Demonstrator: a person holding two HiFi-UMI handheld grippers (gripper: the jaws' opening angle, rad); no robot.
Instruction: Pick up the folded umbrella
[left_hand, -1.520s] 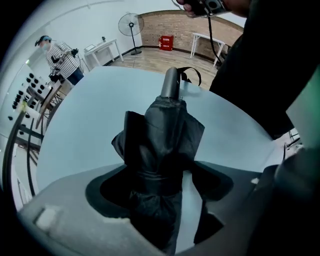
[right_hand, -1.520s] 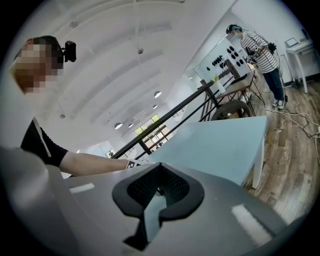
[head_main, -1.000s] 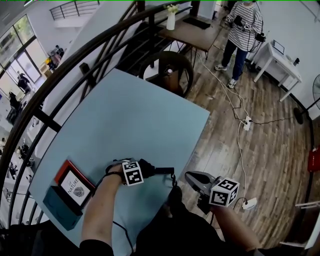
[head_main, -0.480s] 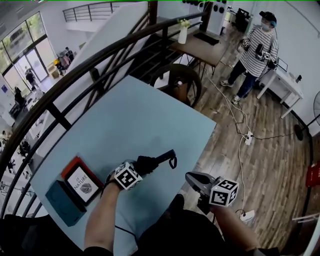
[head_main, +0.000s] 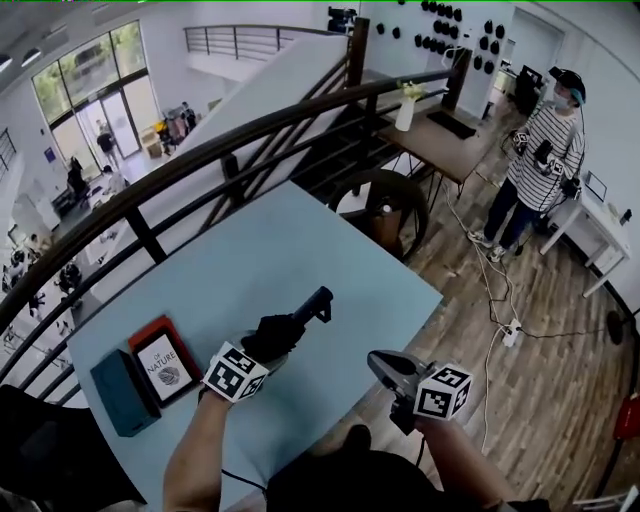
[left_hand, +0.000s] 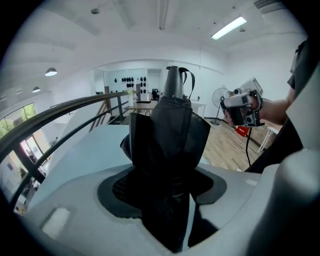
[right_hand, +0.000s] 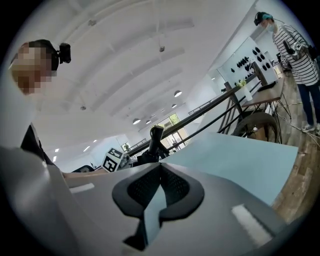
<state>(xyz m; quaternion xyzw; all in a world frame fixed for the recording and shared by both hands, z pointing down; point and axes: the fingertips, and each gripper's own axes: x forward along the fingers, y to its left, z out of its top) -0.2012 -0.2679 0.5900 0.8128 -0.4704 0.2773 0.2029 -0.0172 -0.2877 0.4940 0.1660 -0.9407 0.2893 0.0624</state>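
**umbrella up in the air in my left gripper**

my left gripper (head_main: 272, 338) is squeezing the folded umbrella (head_main: 300, 318) by its soft black cloth part. the jaws are pressing on it from both sides. the umbrella is hanging in the air over the blue table (head_main: 250, 250) and is not touching it. its hard end is pointing up and away from me, toward the dark railing (head_main: 200, 160), and a thin strap is looping beside that end.

my right gripper (head_main: 377, 361) is hovering off the near right edge of the table, over the wood floor (head_main: 540, 330). its jaws are closing together at the tips, with nothing between them.

on the left side of the table a red book (head_main: 163, 360) with a white front is lying just beside a dark teal box (head_main: 118, 392). both are well apart from the umbrella. far off on the right, a person in a striped shirt (head_main: 545, 160) is standing on the floor.
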